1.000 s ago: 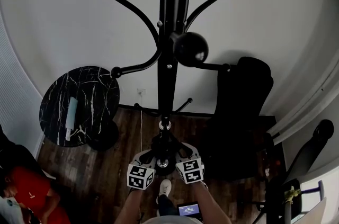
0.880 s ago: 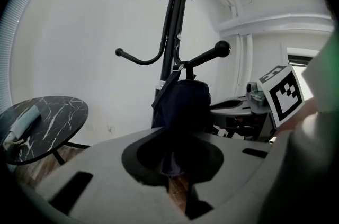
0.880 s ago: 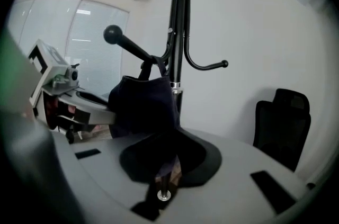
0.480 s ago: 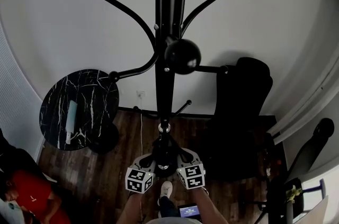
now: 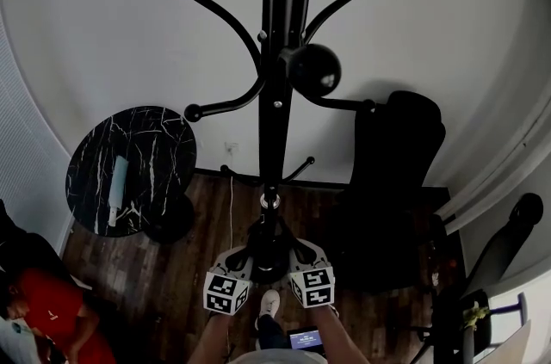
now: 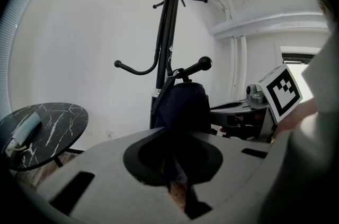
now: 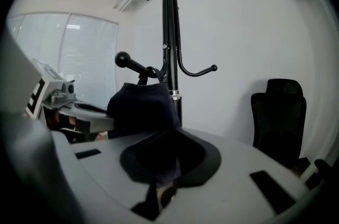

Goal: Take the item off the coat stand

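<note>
A black coat stand [image 5: 274,121] rises in front of me. A dark blue bag [image 6: 183,106] hangs by its strap from a low hook with a ball knob [image 6: 204,64]. From the right gripper view the bag [image 7: 143,106] shows under the same knob [image 7: 123,60]. In the head view the bag [image 5: 269,246] is a dark lump by the pole. My left gripper [image 6: 175,167] is shut on the bag's lower cloth. Facing it from the other side, my right gripper [image 7: 164,172] is shut on that same hem. Both marker cubes [image 5: 226,292] sit close together.
A round black marble table [image 5: 129,169] carrying a pale object stands left of the stand. A black office chair [image 5: 396,182] stands to its right, against the white wall. A person in red [image 5: 52,311] sits at lower left. The floor [image 5: 181,285] is dark wood.
The two grippers have sunk a little and stay side by side at the bag. The head view has swayed slightly; the stand and bag keep their places.
</note>
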A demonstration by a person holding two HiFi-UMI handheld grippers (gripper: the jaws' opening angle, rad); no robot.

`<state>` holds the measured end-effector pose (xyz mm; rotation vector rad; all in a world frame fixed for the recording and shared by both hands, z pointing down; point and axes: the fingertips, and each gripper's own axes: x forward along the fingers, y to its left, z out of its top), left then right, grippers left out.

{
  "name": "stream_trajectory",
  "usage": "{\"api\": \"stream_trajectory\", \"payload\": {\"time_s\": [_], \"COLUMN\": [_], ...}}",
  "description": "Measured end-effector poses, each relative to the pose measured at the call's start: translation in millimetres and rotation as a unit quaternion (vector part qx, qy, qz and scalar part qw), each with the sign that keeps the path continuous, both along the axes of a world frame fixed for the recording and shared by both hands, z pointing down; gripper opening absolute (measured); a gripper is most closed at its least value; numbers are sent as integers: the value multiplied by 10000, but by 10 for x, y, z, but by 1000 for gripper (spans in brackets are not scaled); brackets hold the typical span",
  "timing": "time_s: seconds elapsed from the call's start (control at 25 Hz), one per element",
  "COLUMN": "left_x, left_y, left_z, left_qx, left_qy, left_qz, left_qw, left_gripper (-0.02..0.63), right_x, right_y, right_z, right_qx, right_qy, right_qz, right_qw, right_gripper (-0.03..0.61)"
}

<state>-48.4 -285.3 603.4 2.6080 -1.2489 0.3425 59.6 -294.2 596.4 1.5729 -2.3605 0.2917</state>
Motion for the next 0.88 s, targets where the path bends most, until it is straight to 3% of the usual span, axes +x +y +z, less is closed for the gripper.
{"api": "stream_trajectory", "payload": {"time_s": [0.28,0.88], "left_x": [-44,-51], "left_y": [100,295], "left_z": [-140,-334], "left_qx": [132,311], "left_qy": [157,323], "left_qz": [-52,-134], "left_qw": [9998,9989], "left_gripper": [29,29], "right_x": [-49,-49], "right_y": [88,315], "right_z": [-115,-236], "right_qx": [76,166], "right_qy": [-251,-254], "right_qz": [-79,-175], "right_qw": [9996,9994], "right_gripper": [34,34]}}
